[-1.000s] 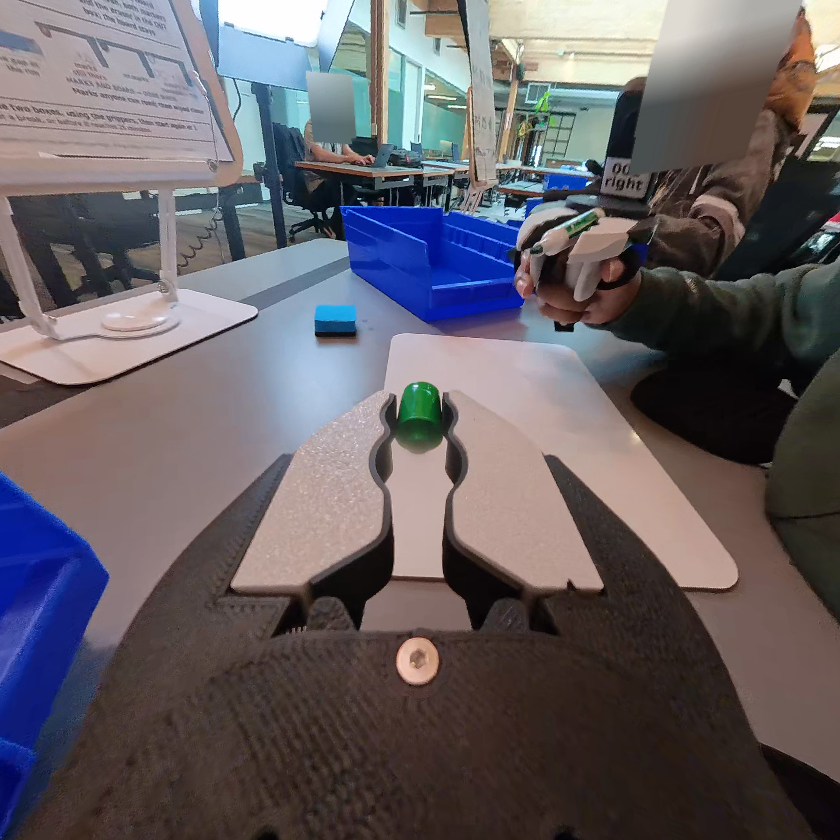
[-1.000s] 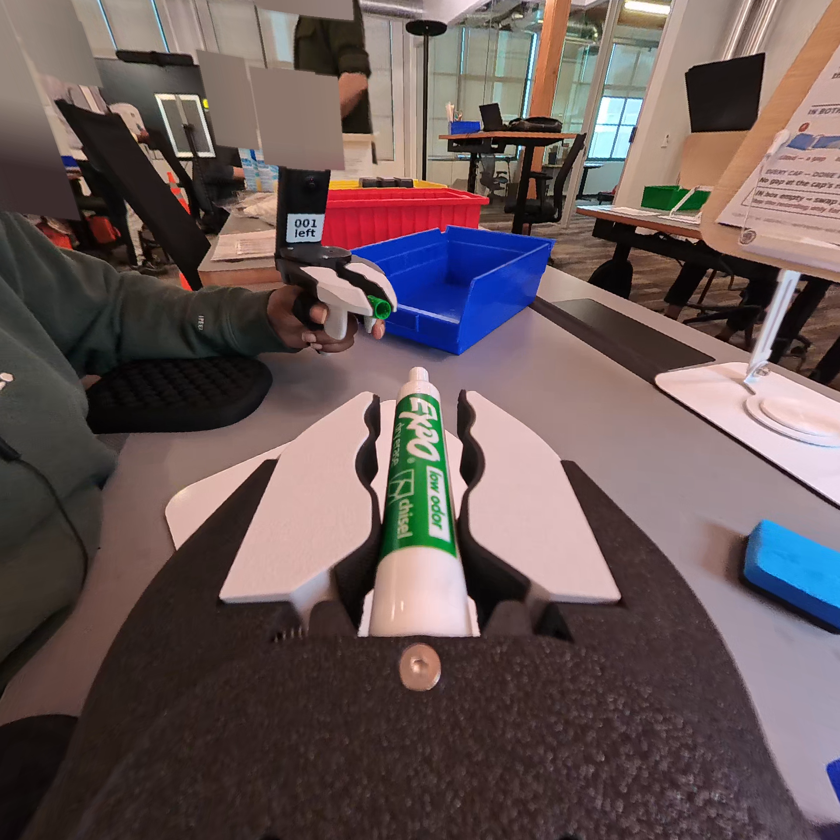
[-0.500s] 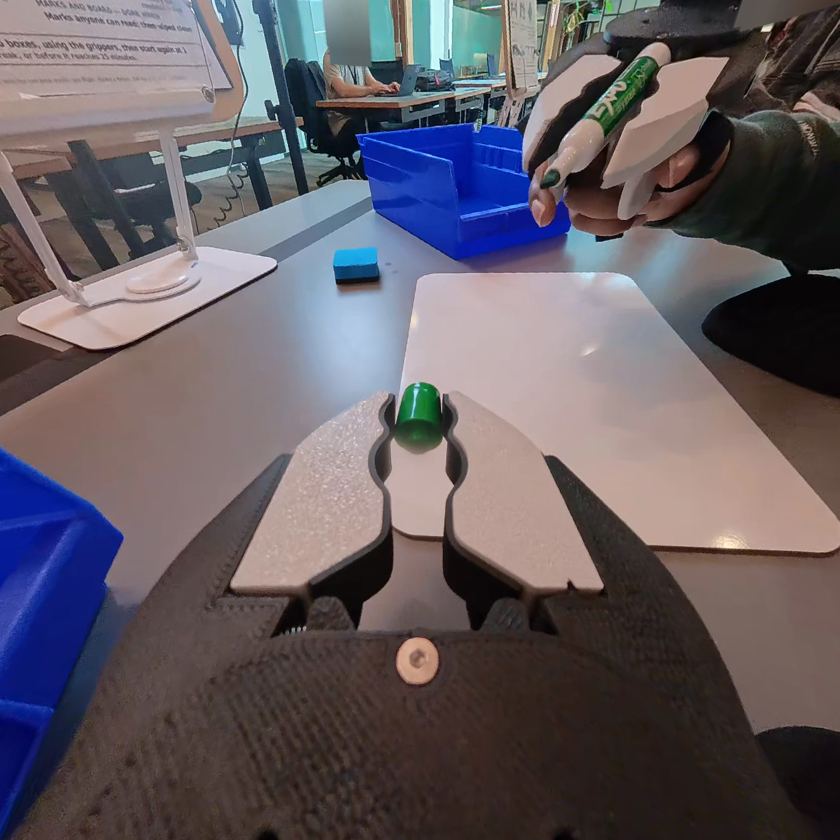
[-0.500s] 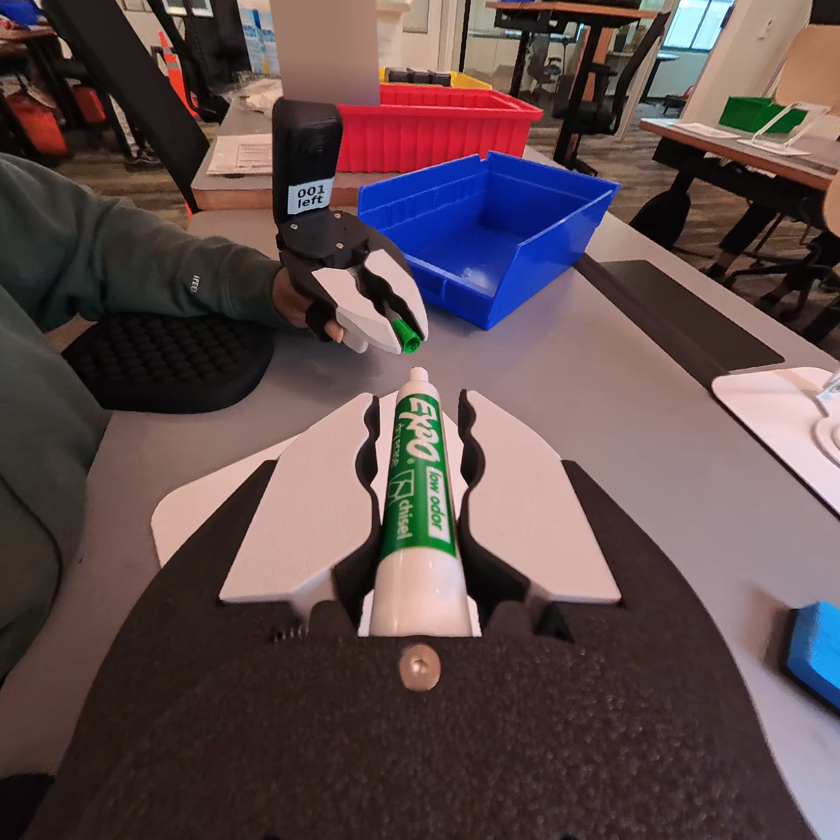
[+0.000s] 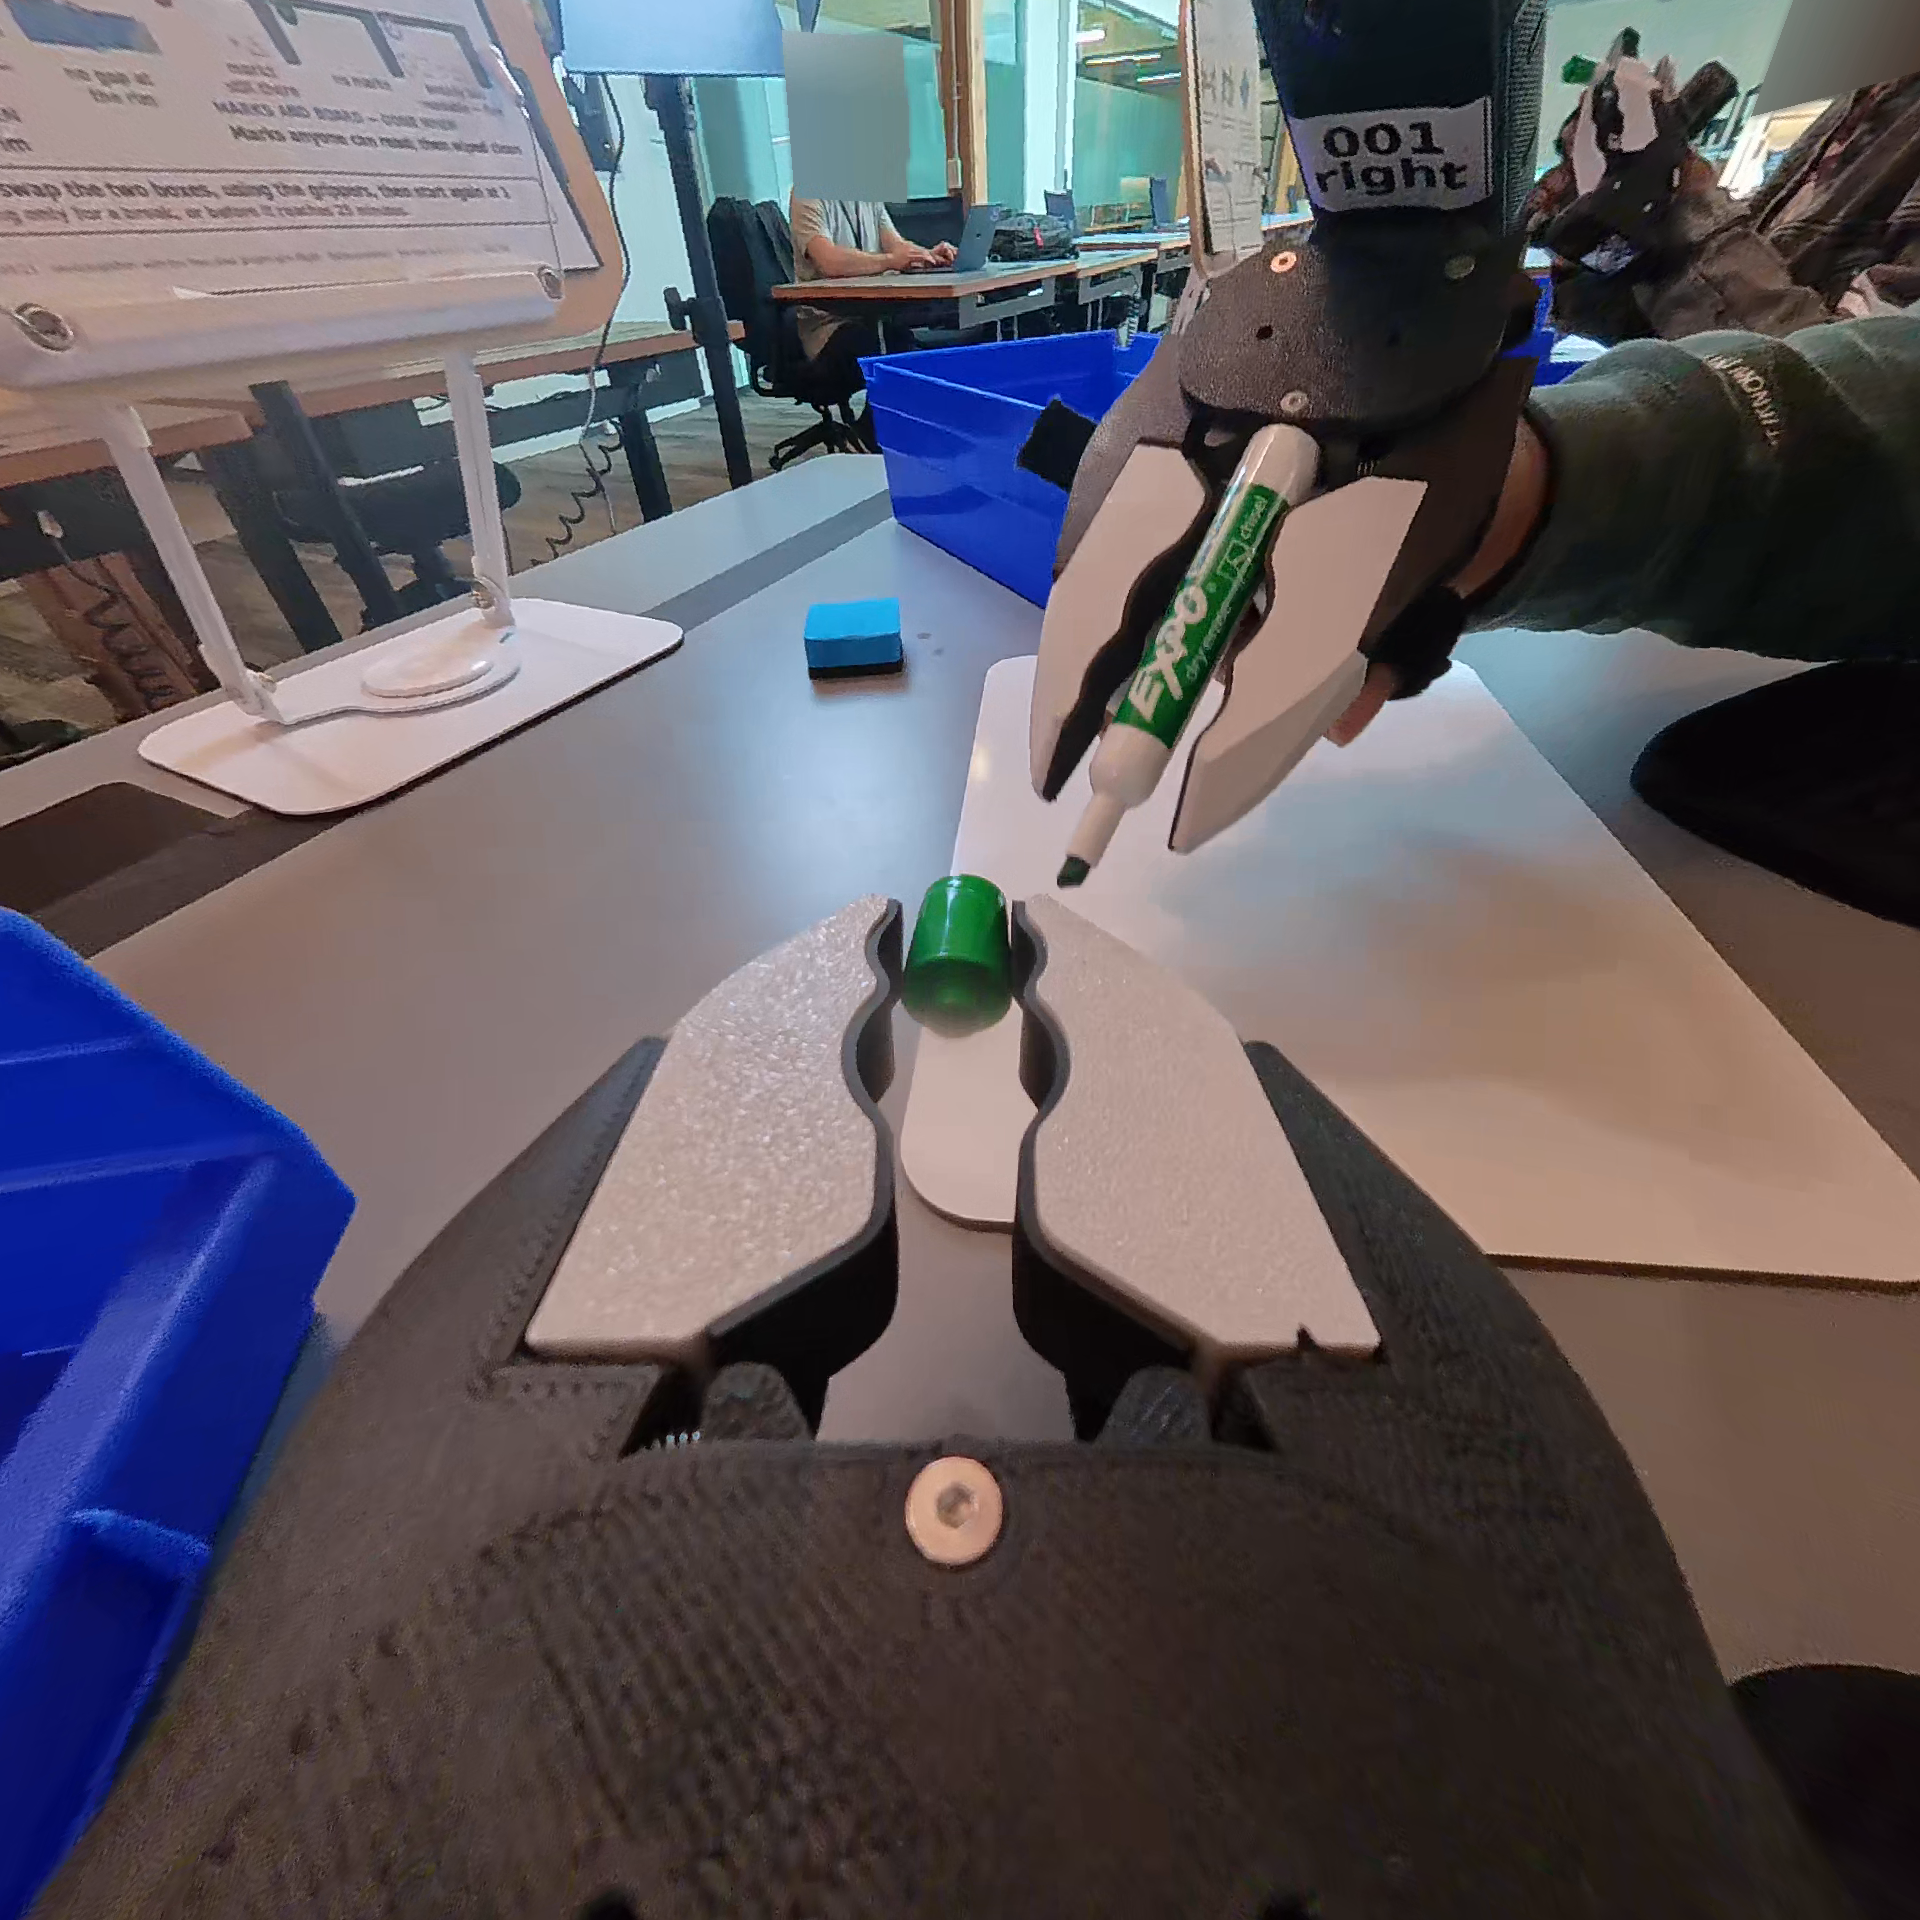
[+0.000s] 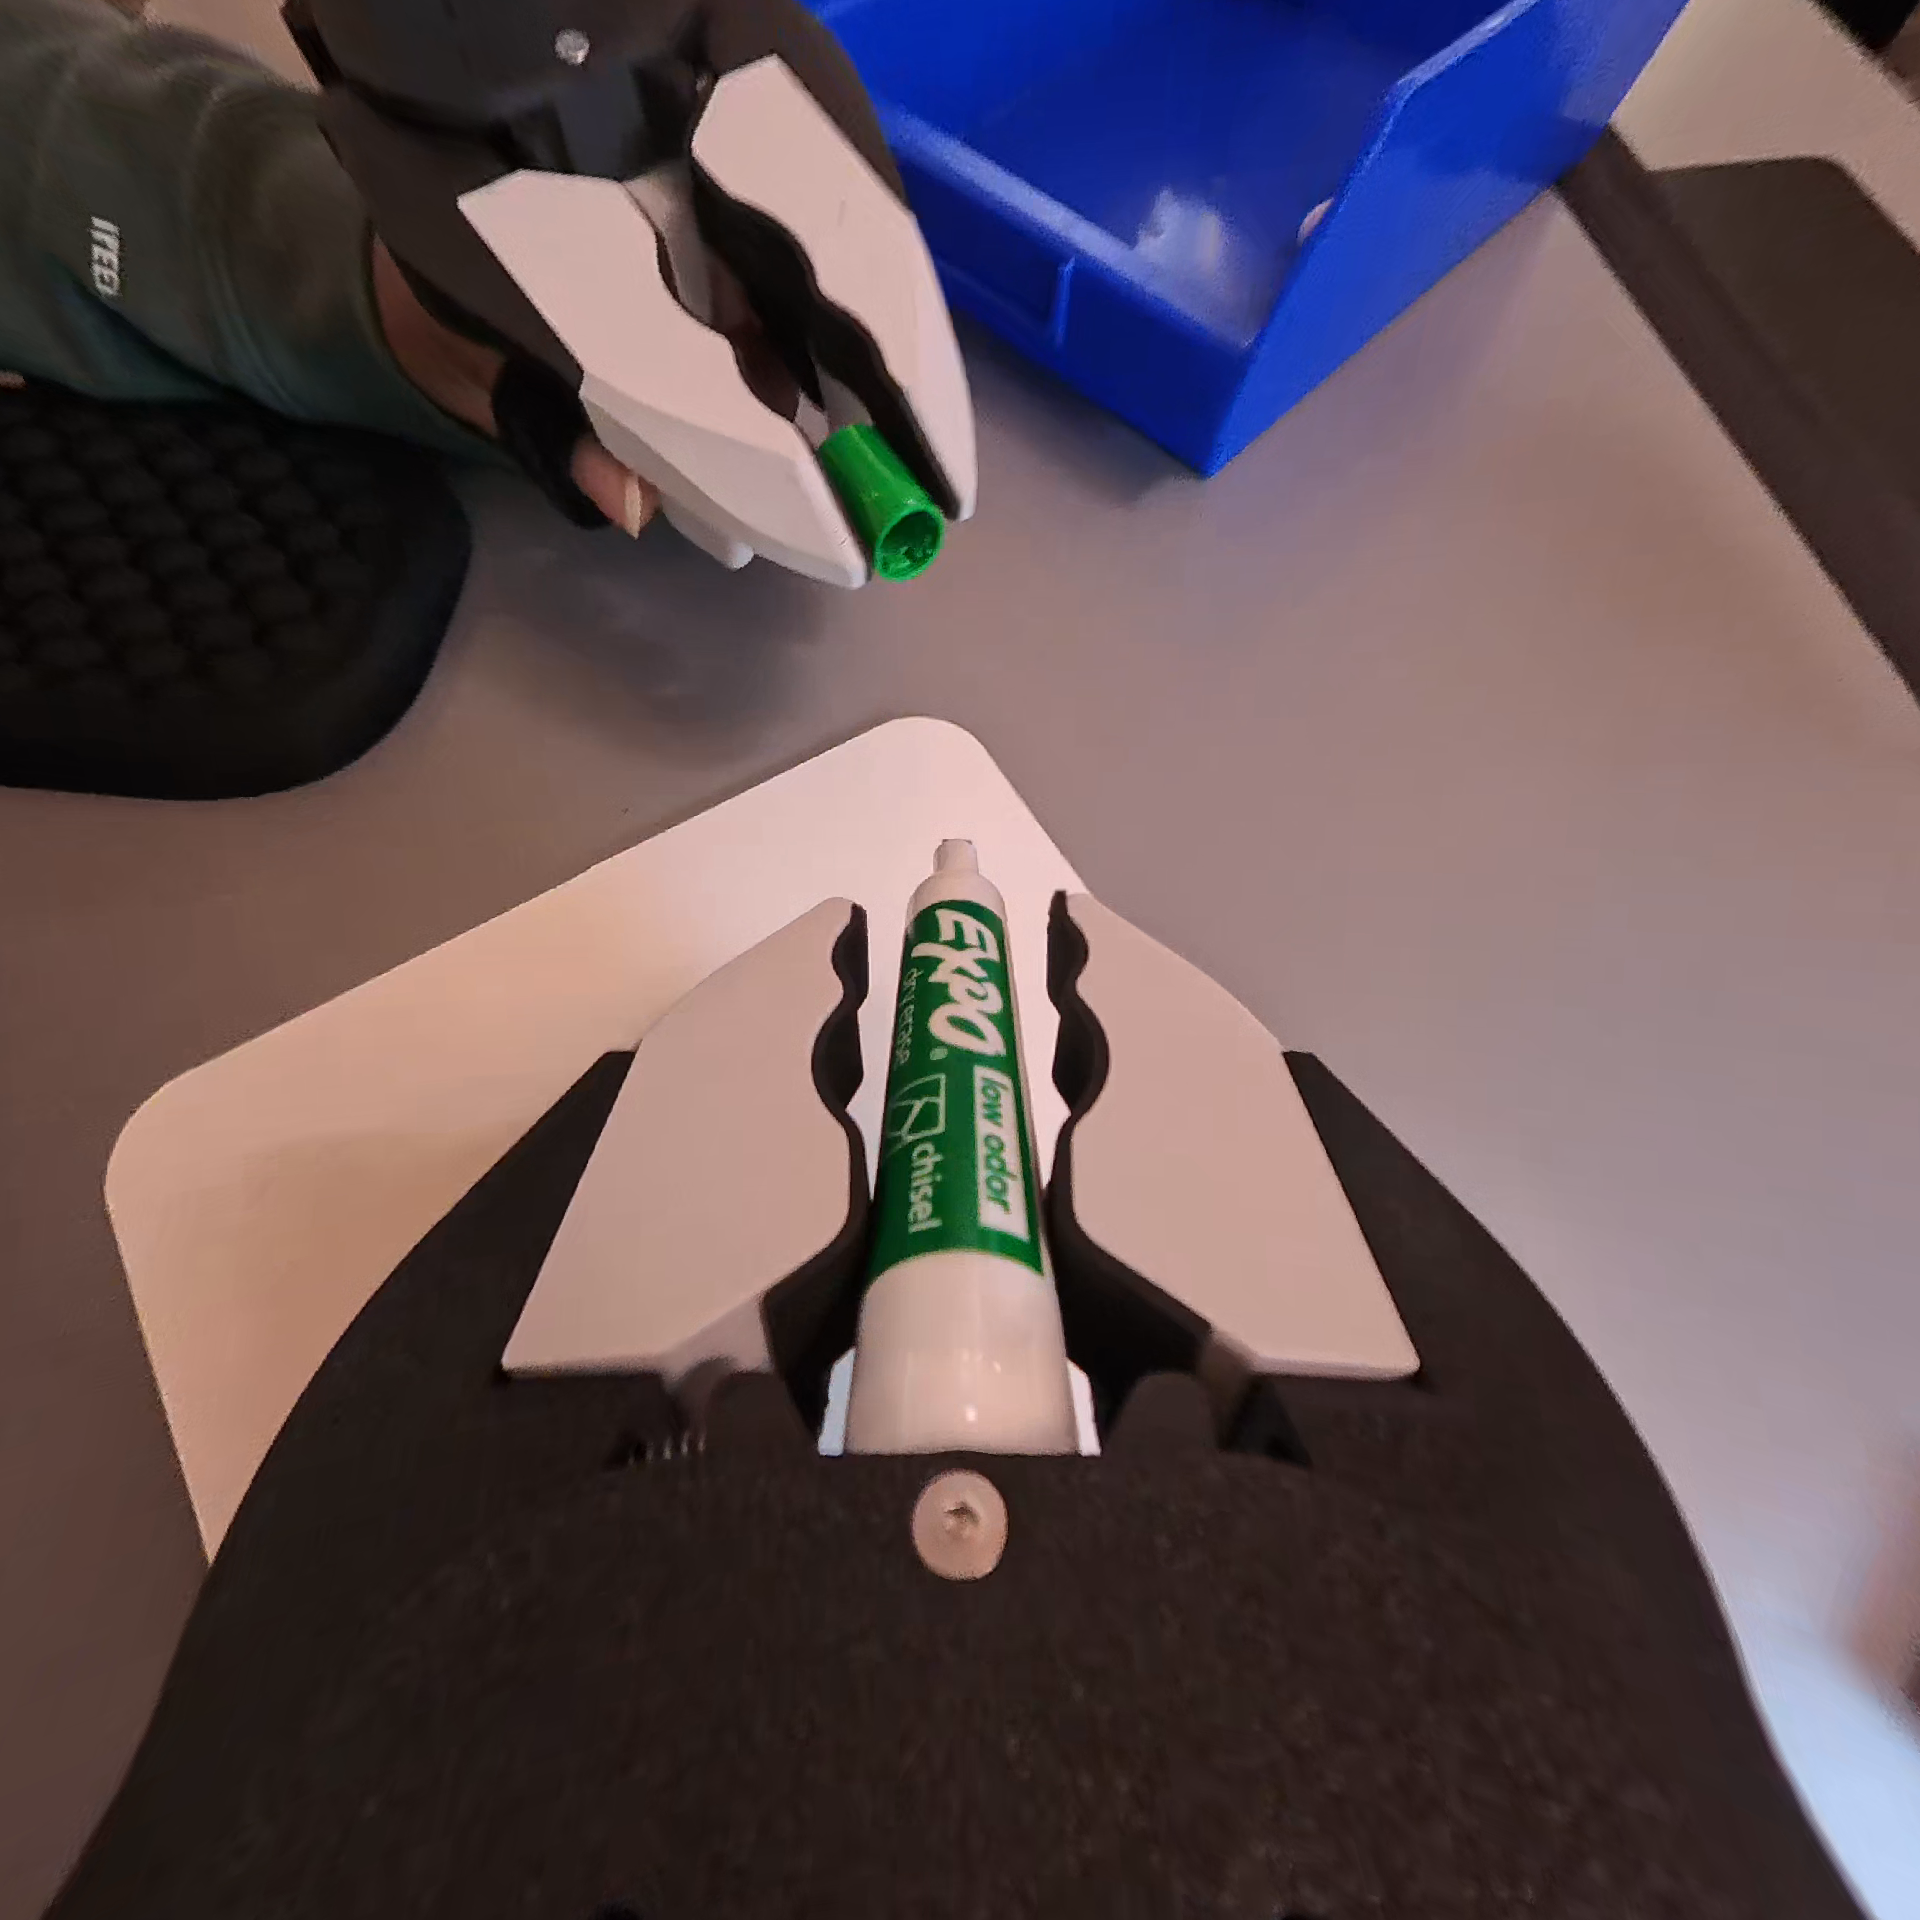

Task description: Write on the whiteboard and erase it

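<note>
- Presently, the right gripper (image 5: 1117, 821) was clamped on a green-labelled whiteboard marker (image 5: 1184, 644), barrel lying lengthwise between its fingers (image 6: 1226, 1164), uncapped chisel tip pointing down and forward.
- Marker tip hung just above the whiteboard (image 5: 1455, 997), near the board's corner; contact could not be told.
- The left gripper (image 5: 956, 971) was pinched shut on the green marker cap (image 5: 956, 966), held at its very fingertips, open end facing the right gripper in the right wrist view (image 6: 894, 509).
- Marker tip sat just ahead and right of the left gripper's tips, close to the cap but apart.
- Whiteboard lay flat on the grey table (image 5: 520, 935), partly beneath both grippers, surface unmarked where visible.
- Blue eraser (image 5: 852, 637) rested on the table well ahead of the left gripper, left of the board.
- Blue bin (image 6: 1247, 208) stood beyond the left gripper in the right wrist view.
- White document stand (image 5: 416, 675) sat far left ahead.
</note>
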